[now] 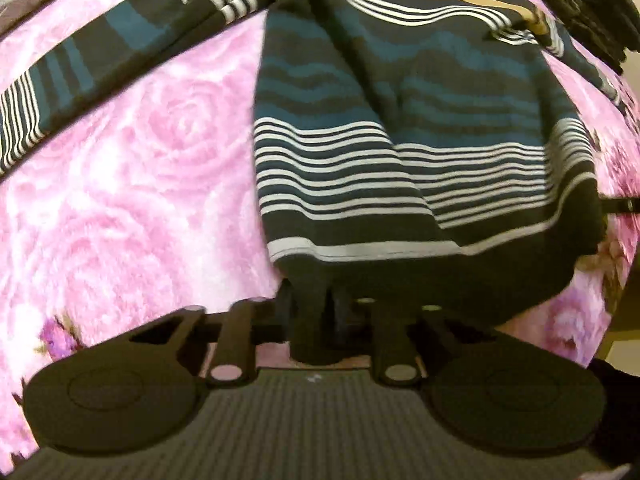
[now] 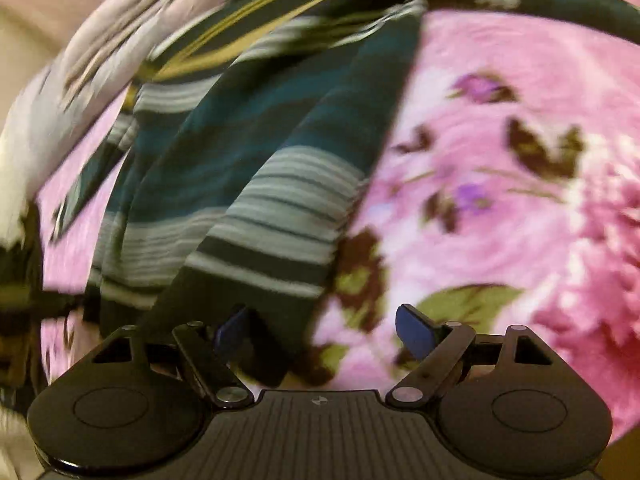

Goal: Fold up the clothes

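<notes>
A striped garment [image 1: 400, 120] in black, teal, white and tan lies on a pink rose-patterned blanket [image 1: 132, 200]. My left gripper [image 1: 316, 316] is shut on the garment's black hem, which bunches between its fingers. In the right wrist view the same garment [image 2: 248, 184] hangs in blurred folds. My right gripper [image 2: 324, 332] is open, its blue pads [image 2: 414, 330] wide apart. The garment's black hem drapes over its left finger and into the gap between the fingers.
The pink floral blanket [image 2: 500, 200] covers the whole surface. A dark folded item [image 1: 588, 12] sits at the far right. A pale grey patterned cloth [image 2: 100, 52] lies at the upper left of the right wrist view.
</notes>
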